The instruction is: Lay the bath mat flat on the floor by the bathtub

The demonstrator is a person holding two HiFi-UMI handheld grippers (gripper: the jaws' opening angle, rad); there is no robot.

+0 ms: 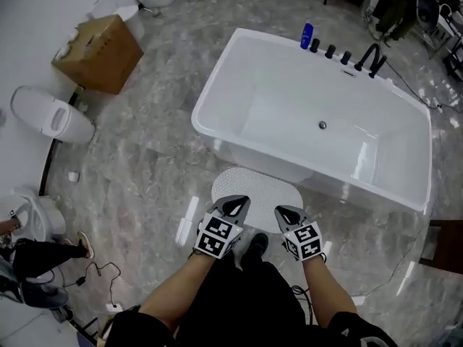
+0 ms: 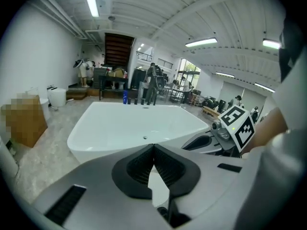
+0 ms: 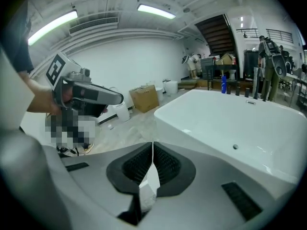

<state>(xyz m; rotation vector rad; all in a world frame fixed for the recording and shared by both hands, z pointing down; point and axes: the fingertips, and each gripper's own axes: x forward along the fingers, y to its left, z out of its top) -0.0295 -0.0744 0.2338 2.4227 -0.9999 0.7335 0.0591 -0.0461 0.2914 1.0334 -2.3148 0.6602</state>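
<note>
A white dotted bath mat with a rounded far end spreads over the grey floor in front of the white bathtub. My left gripper and right gripper each pinch the mat's near edge, side by side. In the left gripper view the jaws are shut, with a white sliver of mat between them and the tub ahead. The right gripper view likewise has shut jaws on a strip of mat. Whether the far end touches the floor I cannot tell.
A cardboard box and a white toilet stand at the left. A blue bottle and black taps sit on the tub's far rim. Cables lie at the lower left. The person's shoe is below the grippers.
</note>
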